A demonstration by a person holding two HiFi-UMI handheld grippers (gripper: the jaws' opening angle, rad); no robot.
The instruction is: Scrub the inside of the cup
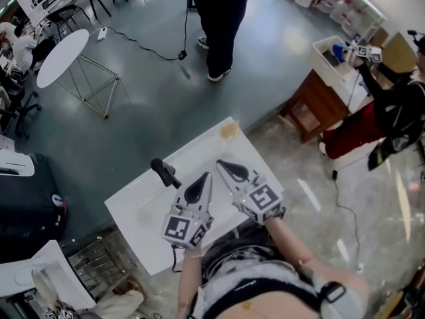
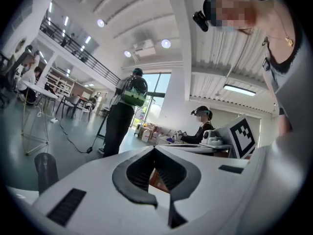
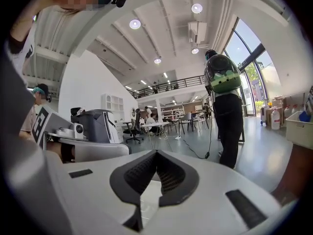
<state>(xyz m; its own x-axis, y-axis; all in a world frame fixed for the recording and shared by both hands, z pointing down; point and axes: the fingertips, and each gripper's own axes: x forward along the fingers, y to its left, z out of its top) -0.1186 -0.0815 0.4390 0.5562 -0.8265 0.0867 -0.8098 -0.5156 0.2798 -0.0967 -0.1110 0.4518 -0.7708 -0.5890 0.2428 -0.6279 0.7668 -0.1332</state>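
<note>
A white table (image 1: 199, 153) stands in front of me. On its left part is a dark upright cylinder (image 1: 165, 172) with a piece jutting from its side; it also shows as a grey cylinder (image 2: 45, 171) at the left edge of the left gripper view. I cannot tell whether it is the cup. A small tan object (image 1: 230, 130) lies at the table's far corner. My left gripper (image 1: 206, 175) hovers over the table's middle, shut and empty. My right gripper (image 1: 220, 163) is just beside it, also shut with nothing held. Both point away from me, to the right of the dark cylinder.
A person in dark trousers (image 1: 220, 18) with a green backpack (image 2: 134, 90) stands beyond the table. A round white side table (image 1: 63, 55) and a floor cable (image 1: 143, 45) are far left. A wooden table (image 1: 316, 105) is at right, a black case (image 1: 26, 205) at left.
</note>
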